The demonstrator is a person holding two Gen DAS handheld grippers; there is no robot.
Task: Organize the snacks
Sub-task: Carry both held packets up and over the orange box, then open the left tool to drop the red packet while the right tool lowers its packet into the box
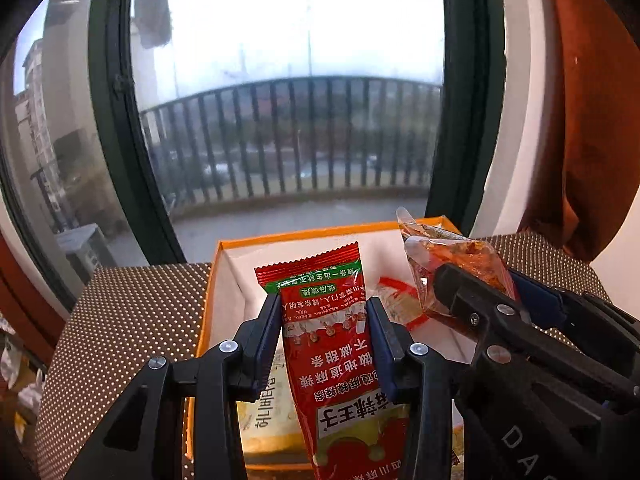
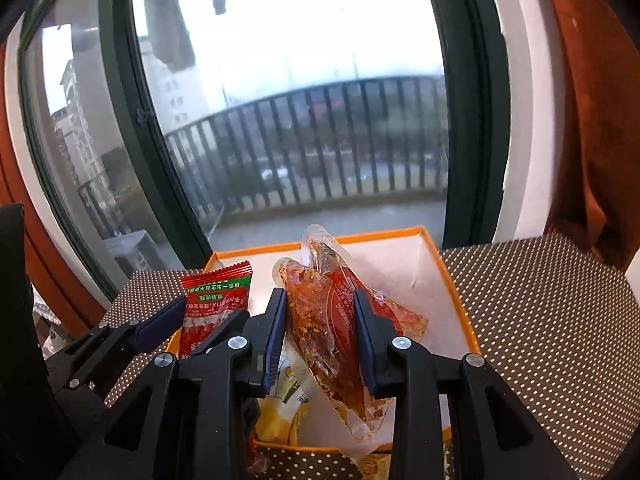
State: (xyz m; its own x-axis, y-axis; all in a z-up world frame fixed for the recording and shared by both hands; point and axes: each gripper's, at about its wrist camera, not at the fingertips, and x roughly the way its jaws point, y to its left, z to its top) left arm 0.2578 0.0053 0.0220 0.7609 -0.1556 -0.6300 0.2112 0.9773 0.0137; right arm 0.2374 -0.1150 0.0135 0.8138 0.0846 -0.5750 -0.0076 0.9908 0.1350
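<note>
My left gripper (image 1: 323, 312) is shut on a red snack packet (image 1: 334, 344) with green trim and white print, held upright above the orange-rimmed box (image 1: 218, 276). My right gripper (image 2: 320, 308) is shut on a clear pouch of reddish, oily snack (image 2: 320, 320), also hanging over the box (image 2: 452, 280). In the left wrist view the right gripper (image 1: 472, 280) and its clear pouch (image 1: 452, 256) are at the right. In the right wrist view the left gripper (image 2: 192, 320) and the red packet (image 2: 212, 304) are at the left. A yellow-and-white packet (image 1: 272, 416) lies inside the box.
The box stands on a brown dotted mat (image 2: 540, 320) that covers a table by a large dark-framed window (image 1: 108, 120) with a balcony railing outside. A rust-coloured curtain (image 2: 592, 120) hangs at the right. Another wrapper (image 1: 396, 300) lies on the box's white floor.
</note>
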